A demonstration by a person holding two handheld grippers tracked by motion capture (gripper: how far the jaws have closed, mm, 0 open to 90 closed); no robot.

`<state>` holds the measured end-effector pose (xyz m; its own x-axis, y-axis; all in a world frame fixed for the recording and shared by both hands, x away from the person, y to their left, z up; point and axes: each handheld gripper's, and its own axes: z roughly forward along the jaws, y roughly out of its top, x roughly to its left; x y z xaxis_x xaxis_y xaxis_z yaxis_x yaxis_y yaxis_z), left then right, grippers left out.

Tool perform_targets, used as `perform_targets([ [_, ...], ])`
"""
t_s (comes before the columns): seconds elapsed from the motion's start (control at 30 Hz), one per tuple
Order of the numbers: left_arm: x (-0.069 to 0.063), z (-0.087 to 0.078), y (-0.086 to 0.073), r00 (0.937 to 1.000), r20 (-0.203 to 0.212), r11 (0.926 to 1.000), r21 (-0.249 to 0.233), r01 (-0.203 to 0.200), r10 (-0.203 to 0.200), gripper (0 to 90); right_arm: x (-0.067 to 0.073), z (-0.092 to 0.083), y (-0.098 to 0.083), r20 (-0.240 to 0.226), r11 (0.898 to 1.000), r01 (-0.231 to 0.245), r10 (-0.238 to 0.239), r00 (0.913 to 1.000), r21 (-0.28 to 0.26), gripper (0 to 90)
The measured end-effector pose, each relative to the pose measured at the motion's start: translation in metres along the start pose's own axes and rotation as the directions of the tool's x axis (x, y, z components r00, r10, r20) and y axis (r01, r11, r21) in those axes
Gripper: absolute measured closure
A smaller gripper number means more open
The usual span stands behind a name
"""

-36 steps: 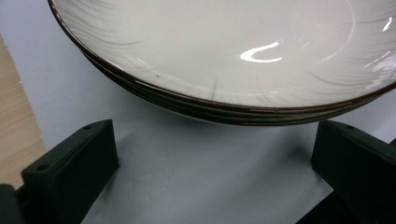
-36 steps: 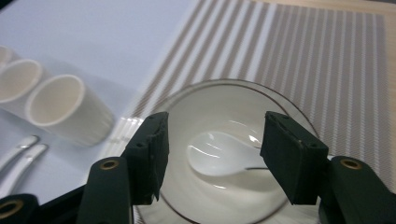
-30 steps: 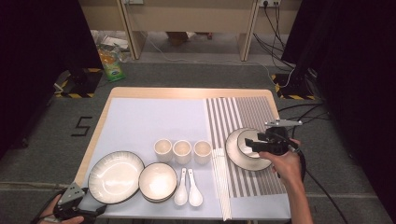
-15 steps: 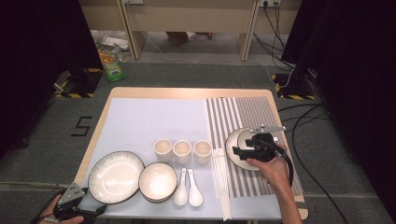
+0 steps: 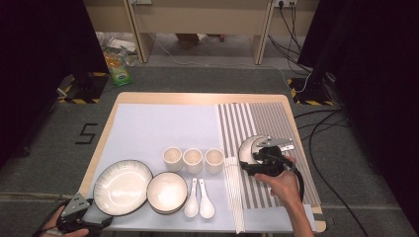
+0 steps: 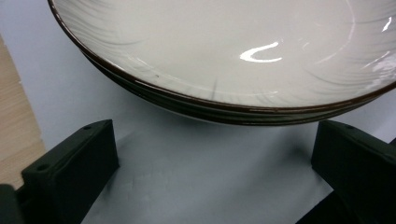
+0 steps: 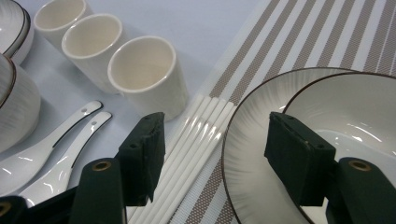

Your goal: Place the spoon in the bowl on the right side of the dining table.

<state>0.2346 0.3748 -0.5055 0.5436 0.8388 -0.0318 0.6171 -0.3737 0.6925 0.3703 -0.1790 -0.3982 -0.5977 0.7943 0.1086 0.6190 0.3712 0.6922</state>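
Observation:
On the striped mat stands a white dark-rimmed plate with a bowl on it. My right gripper hangs open over that plate; its left rim lies between the jaws in the right gripper view, where the gripper holds nothing. At the table's near left corner my left gripper is open. In the left gripper view the gripper faces the near rim of a large plate, jaws spread wide on the blue mat, not touching it.
Three cups stand in a row mid-table. In front of them lie two spoons, a stack of bowls and the large plate. White chopsticks lie along the striped mat's left edge, close to my right gripper.
My right gripper has moved left and slightly nearer, across the plate on the striped mat, to its left rim. The left gripper has not moved.

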Motion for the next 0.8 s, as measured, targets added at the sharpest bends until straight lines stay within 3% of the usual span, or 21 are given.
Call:
perform_targets([
  [0.8,-0.0002,0.0001,0.0001,1.0000,0.000,1.0000,0.000,0.002,-0.002,0.0,0.0092,0.0082,-0.0091,-0.013,0.998,0.043,-0.042,0.9990,0.041,40.5],
])
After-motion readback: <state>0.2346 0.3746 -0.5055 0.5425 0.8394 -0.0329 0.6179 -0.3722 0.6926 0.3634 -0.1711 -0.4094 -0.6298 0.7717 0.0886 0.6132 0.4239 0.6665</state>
